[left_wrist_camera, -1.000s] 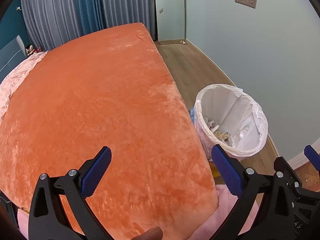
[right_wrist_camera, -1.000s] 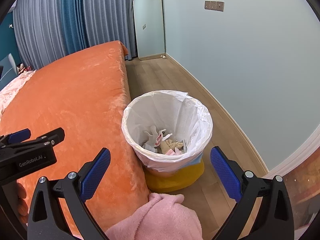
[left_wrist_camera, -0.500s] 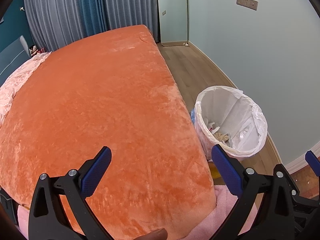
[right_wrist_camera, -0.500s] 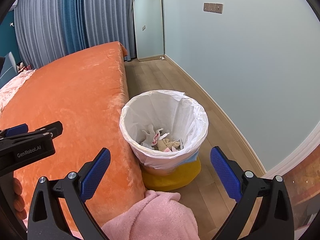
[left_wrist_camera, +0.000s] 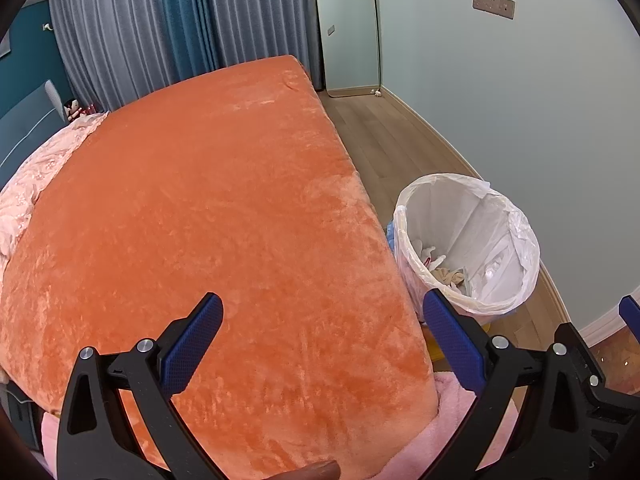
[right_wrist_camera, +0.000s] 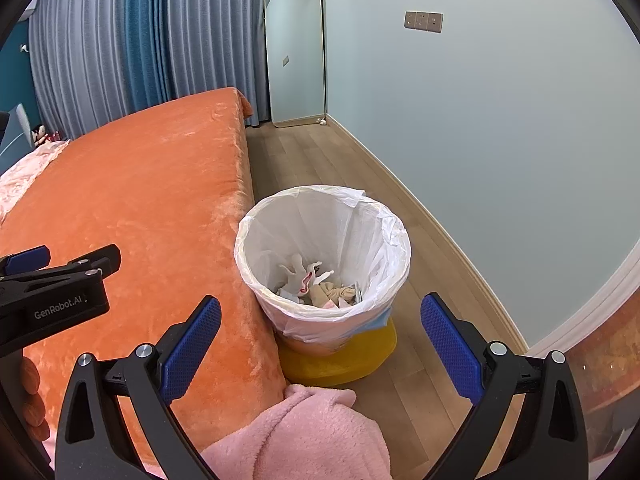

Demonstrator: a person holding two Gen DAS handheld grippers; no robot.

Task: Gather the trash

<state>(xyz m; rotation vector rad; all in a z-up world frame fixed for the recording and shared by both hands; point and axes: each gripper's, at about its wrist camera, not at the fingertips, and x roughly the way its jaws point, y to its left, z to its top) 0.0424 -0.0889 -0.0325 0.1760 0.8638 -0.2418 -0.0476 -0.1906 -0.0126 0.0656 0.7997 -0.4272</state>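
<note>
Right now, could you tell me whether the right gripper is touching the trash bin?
Apart. In the right wrist view the right gripper hangs open above and short of the trash bin, with floor and bin wall visible between its fingers.

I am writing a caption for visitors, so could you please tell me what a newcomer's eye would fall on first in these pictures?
The orange bed cover dominates, filling the left and middle of both views. Next comes the trash bin with its white bag, standing on the wooden floor against the bed's right side, with crumpled trash at its bottom. In front, the left claw hangs open over the bed, and the right claw hangs open above the bin.
</note>
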